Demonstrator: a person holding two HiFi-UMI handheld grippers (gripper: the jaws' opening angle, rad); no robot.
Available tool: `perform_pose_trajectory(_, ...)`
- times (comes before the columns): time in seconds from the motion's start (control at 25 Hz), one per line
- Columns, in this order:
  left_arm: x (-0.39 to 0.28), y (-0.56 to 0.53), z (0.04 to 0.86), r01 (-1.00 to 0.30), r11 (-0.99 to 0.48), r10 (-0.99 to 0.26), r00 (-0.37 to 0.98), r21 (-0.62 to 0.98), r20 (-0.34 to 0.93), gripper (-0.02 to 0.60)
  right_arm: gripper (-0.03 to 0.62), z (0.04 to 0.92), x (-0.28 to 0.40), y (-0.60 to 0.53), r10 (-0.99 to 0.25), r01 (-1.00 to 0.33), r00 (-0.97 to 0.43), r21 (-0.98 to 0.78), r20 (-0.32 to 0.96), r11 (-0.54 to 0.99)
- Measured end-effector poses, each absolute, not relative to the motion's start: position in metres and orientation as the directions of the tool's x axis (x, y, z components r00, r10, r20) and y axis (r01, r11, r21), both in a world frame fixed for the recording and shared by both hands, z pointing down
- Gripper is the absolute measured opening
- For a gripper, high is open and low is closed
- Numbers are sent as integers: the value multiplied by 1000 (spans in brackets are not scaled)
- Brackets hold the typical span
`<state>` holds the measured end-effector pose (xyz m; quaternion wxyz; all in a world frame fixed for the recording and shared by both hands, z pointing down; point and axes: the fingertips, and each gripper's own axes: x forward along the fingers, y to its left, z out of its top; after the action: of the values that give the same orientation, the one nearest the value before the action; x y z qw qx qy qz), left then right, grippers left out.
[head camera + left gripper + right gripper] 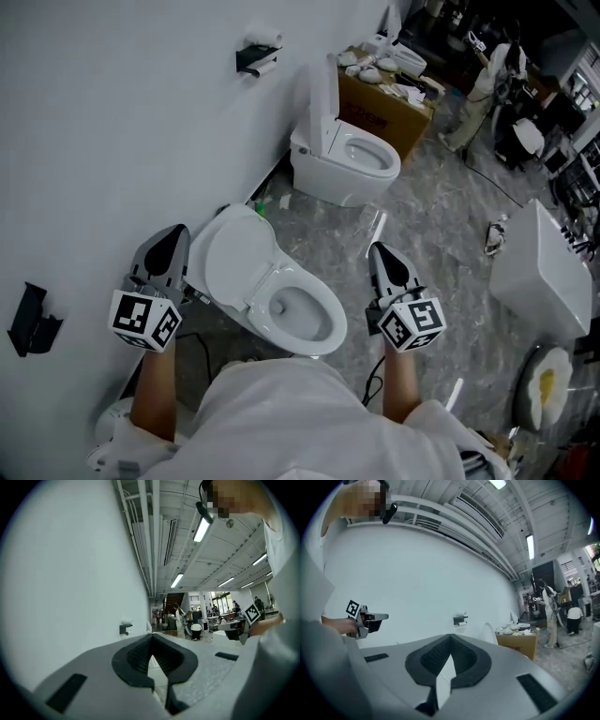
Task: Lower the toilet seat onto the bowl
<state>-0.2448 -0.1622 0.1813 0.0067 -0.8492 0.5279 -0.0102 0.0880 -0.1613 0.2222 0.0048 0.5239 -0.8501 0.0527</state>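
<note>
White wall (pixel 112 112) and grey marbled floor (pixel 422 216) meet in a line, and the near toilet stands at the foot of that wall. Its toilet seat (pixel 239 261) looks raised, leaning back toward the wall as one pale oval. I cannot tell the seat ring from the lid behind it. The bowl (pixel 302 317) lies open below it, so by my reading the lowering is not yet done.

The left gripper (pixel 176 234) hangs just beside the raised seat on the wall side. The right gripper (pixel 379 251) is held well apart, out over the floor past the bowl's far rim. Both point level. In each gripper view the dark pads meet at the tip with nothing between them, and neither touches the toilet. Closed tips probably suit nudging the seat's top edge forward rather than pinching it. The left one is the better placed for that. A seat tipped past upright may drop hard, so it wants guiding down.

Farther along the wall's foot stands a second toilet (pixel 342 155) with its lid up. A cardboard box (pixel 380 112) is behind it and a paper holder (pixel 255 58) is on the wall above.
</note>
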Motion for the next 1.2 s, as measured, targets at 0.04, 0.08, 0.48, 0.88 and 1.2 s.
perform_pose_trajectory(0.04, -252, -159, 178, -905, -425, -905, 425, -25, 0, 6, -3, 222, 91, -163, -892, -893, -447, -86, 65, 441)
perform_pose_trajectory(0.08, -260, -155, 176, -914, -404, -914, 405, -29, -11, 6, -2, 221, 95, -165, -894, -895, -444, -83, 68, 438)
perform_pose_trajectory(0.48, -312, -106, 169, -969, -244, -968, 245, -19, -61, 6, -3, 212, 113, -150, -916, -918, -396, -53, 69, 393)
perform_pose_trajectory(0.88, -286, -125, 150, -949, -315, -942, 314, -12, -116, 6, -2, 205, 103, -144, -920, -920, -390, -64, 41, 387)
perform_pose_trajectory(1.2, -290, -115, 152, -940, -341, -932, 339, -7, -127, 6, -2, 203, 98, -140, -923, -923, -382, -60, 49, 379)
